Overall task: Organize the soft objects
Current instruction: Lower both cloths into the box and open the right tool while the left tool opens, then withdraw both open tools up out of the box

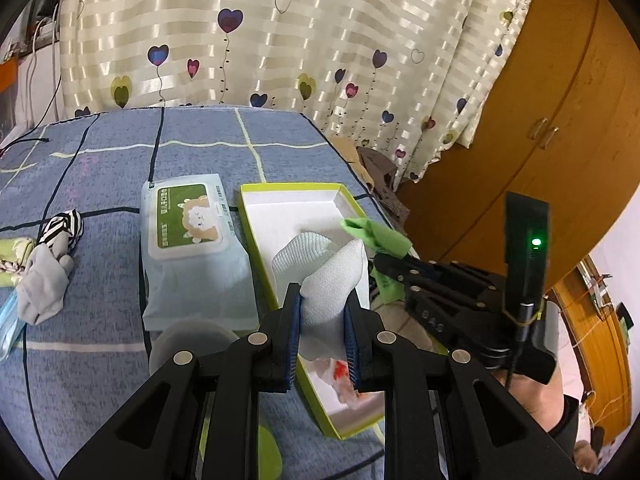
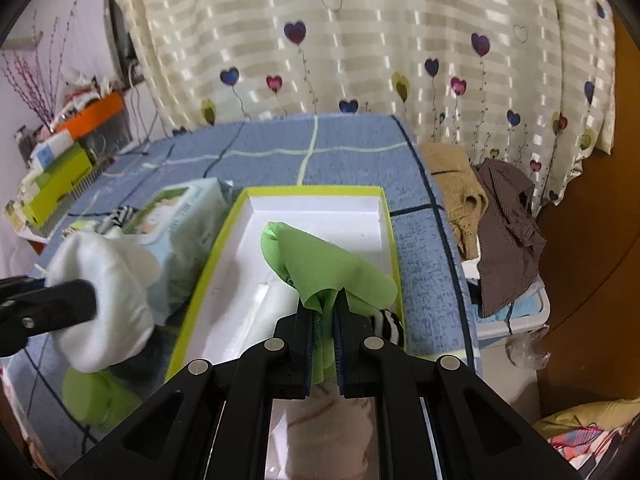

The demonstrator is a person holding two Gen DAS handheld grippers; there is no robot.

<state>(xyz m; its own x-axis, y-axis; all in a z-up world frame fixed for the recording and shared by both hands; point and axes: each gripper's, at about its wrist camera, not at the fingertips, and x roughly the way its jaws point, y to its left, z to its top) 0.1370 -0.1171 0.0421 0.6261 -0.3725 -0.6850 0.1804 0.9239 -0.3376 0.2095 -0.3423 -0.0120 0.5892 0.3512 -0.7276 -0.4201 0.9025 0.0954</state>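
Observation:
A yellow-green box with a white inside lies open on the blue checked bed. My left gripper is shut on a white sock and holds it over the box; the sock also shows in the right wrist view. My right gripper is shut on a green cloth above the box's right side; the cloth shows in the left wrist view. A striped sock lies at the box's right wall. A pale item with a red mark lies in the box's near end.
A wet-wipes pack lies left of the box. A grey sock and a striped sock lie at the far left. Clothes are heaped right of the bed. A heart-print curtain hangs behind, a wooden wardrobe to the right.

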